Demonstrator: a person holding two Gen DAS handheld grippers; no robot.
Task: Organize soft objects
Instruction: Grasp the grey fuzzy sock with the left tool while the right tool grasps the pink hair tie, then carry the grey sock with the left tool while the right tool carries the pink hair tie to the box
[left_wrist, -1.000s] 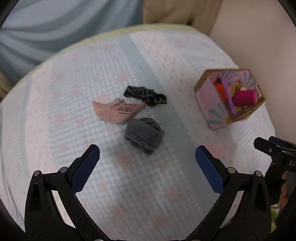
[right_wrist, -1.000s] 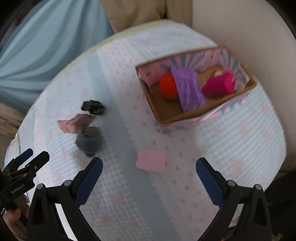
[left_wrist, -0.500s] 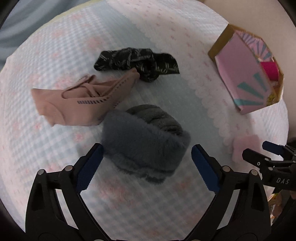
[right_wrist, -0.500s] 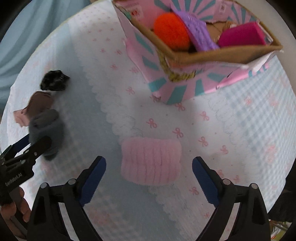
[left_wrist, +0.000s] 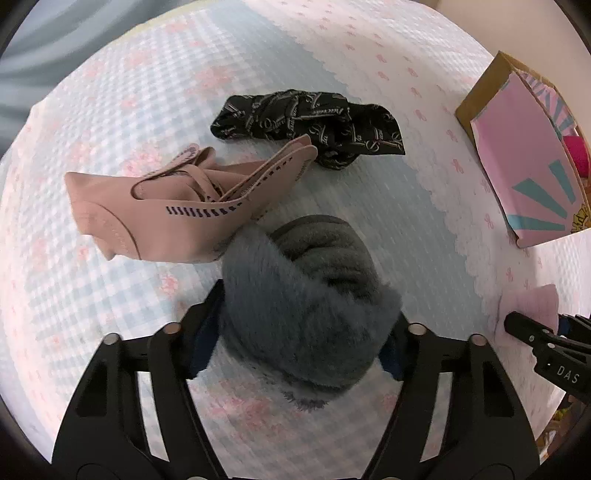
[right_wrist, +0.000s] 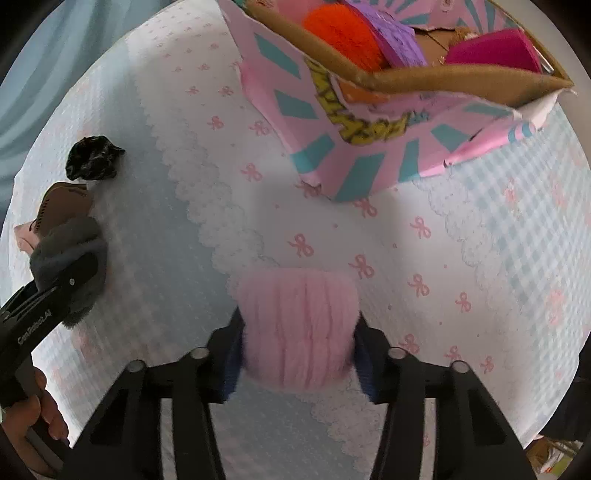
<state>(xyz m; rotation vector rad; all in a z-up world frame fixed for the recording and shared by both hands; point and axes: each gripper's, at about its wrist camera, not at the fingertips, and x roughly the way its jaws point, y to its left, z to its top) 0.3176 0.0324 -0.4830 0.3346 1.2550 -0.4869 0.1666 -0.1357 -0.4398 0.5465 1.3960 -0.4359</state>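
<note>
We have just been closing both grippers: left gripper (left_wrist: 299, 334) clamps the fuzzy grey roll (left_wrist: 306, 295), right gripper (right_wrist: 297, 350) the fluffy pink roll (right_wrist: 297, 328), both near the pink patterned cardboard box (right_wrist: 354, 147), ready for lifting in.

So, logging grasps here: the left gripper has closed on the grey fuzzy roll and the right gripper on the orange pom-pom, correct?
Not quite. The right gripper has just closed on the pink fuzzy roll, as the right wrist view shows; the orange pom-pom lies in the box. The left gripper does pinch the grey fuzzy roll.
</note>
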